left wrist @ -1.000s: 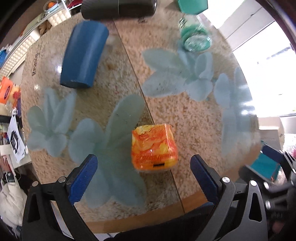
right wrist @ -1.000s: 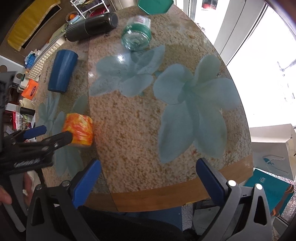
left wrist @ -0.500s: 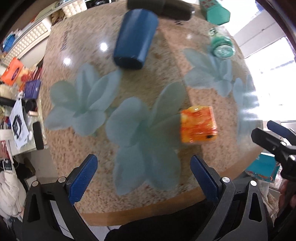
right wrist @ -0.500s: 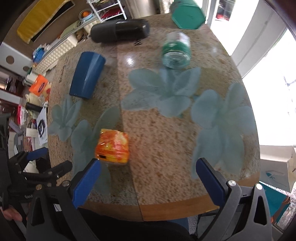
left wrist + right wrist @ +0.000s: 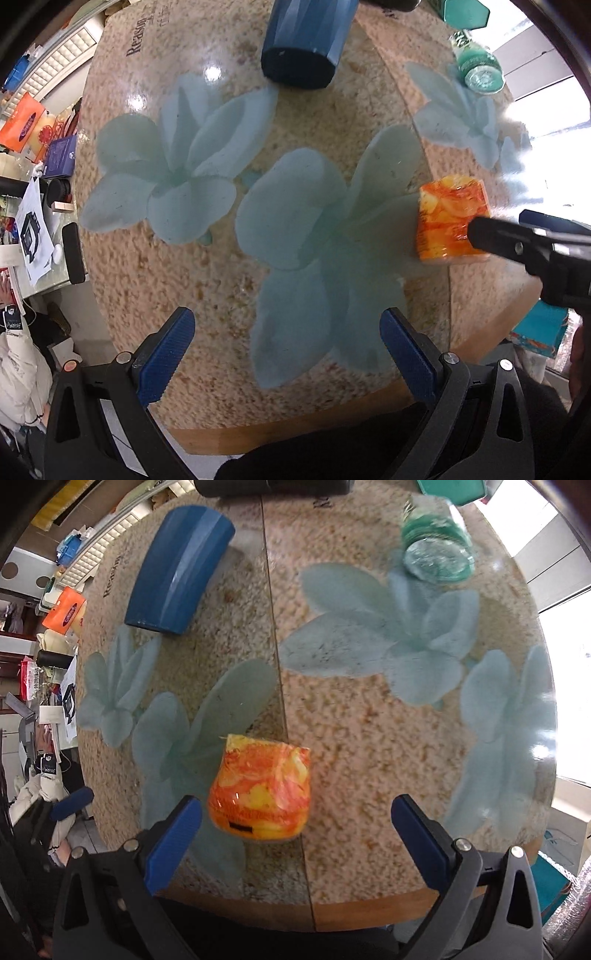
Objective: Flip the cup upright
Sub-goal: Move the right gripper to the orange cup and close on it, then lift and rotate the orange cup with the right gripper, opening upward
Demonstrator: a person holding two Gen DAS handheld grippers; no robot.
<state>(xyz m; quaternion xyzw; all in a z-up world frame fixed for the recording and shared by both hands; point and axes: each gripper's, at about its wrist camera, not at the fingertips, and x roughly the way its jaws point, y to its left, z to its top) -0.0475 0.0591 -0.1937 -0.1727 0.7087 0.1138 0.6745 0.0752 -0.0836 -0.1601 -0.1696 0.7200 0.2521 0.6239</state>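
While the orange cup (image 5: 259, 794) lies on the tabletop (image 5: 369, 720), the right hand-held gripper (image 5: 295, 834) hovers wide open around it (left hand-held gripper (image 5: 282, 349) equally wide, empty); next, closing squarely on its sides.

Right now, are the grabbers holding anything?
No. Both are open and empty. The right gripper has its fingers either side of the orange cup, not closed. The left gripper holds nothing.

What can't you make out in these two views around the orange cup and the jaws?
- Orange cup: rim or base on table unclear; motion blur, both views.
- Its near side, left wrist view: covered by the right gripper.
- Black cylinder: cut off by the top edge, right wrist view.
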